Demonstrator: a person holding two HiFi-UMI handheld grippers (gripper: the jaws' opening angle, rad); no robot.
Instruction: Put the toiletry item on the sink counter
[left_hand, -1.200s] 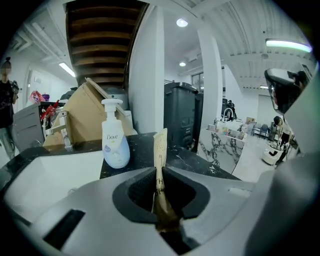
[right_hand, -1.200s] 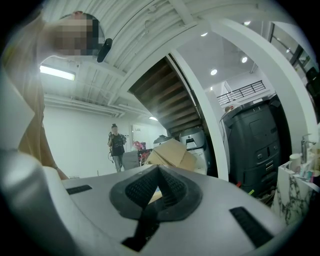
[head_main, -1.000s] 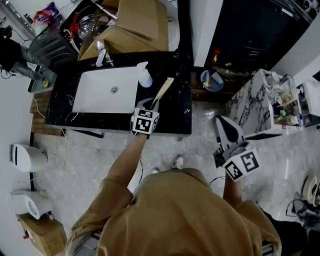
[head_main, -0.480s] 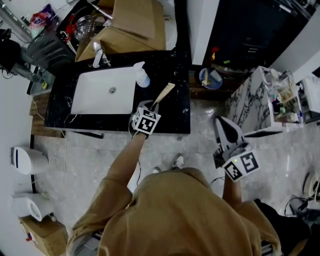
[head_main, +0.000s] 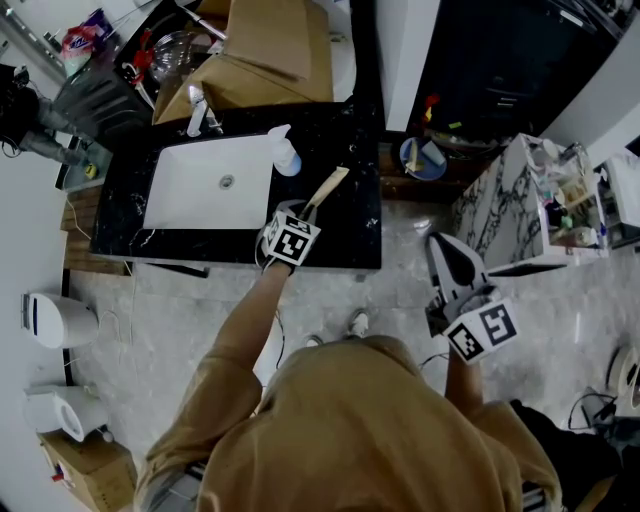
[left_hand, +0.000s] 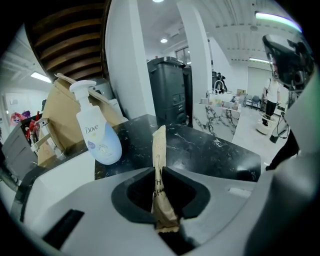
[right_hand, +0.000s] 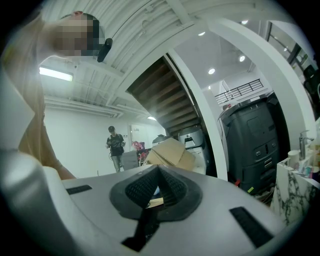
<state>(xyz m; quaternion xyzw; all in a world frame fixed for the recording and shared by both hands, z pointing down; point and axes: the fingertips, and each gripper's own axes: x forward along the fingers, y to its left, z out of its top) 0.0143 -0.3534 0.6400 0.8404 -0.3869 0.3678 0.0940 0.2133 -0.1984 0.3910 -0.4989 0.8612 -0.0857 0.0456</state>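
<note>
**Head view: packet gripped just right of the basin**

The left gripper (head_main: 304, 210) is clenched on a thin tan packet (head_main: 326, 188) over the black counter (head_main: 350, 235), just right of the white basin (head_main: 200, 190). I cannot tell whether the packet's far end touches the counter. A white pump bottle (head_main: 287, 153) stands at the basin's back right corner. The right gripper (head_main: 440, 250) hangs well right of the basin, off the counter, its jaws closed on nothing.
</note>
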